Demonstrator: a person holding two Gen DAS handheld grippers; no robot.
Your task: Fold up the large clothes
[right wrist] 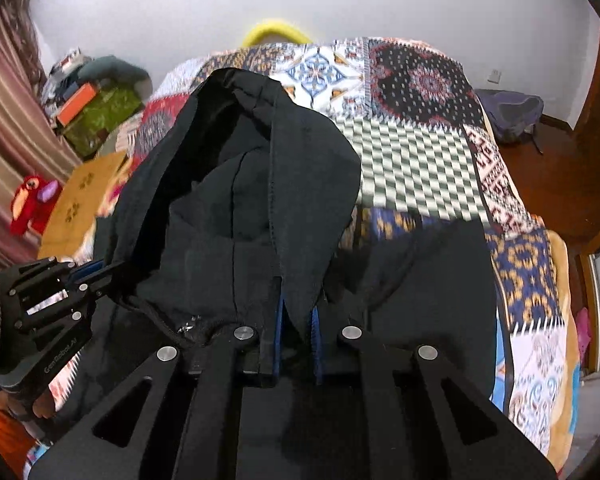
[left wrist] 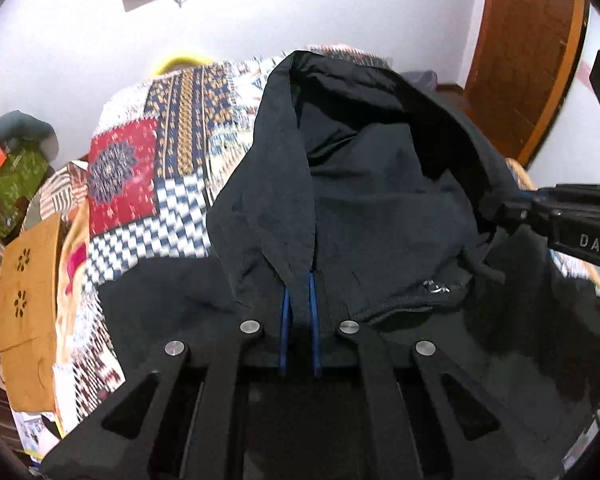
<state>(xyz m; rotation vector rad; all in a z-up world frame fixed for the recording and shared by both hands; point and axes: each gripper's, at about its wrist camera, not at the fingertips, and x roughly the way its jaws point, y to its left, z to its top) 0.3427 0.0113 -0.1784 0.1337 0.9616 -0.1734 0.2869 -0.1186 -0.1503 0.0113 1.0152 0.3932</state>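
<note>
Black hooded jacket (left wrist: pixel 364 200) spread over patchwork bedspread (right wrist: pixel 420 152), hood raised. Left gripper (left wrist: pixel 299 280) pinched tight on one hood edge; right gripper (right wrist: pixel 296 312) clamped likewise on the opposite edge.

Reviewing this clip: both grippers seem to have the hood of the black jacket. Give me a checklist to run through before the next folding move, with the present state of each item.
1. Left gripper clamped on the black hooded jacket, at the hood's left edge: ok, fabric sits between the blue pads.
2. Right gripper clamped on the hood's right edge: ok, fabric pinched there too.
3. Hood held open and spread between the two grippers: ok, the lining shows.
4. Jacket body lying flat on the patchwork bedspread: cannot tell, the grippers hide most of it.
5. Sleeves tucked or laid out: cannot tell, not in view.
6. Zipper pull free of the grip: ok, it lies at the collar, apart from both grippers.
</note>
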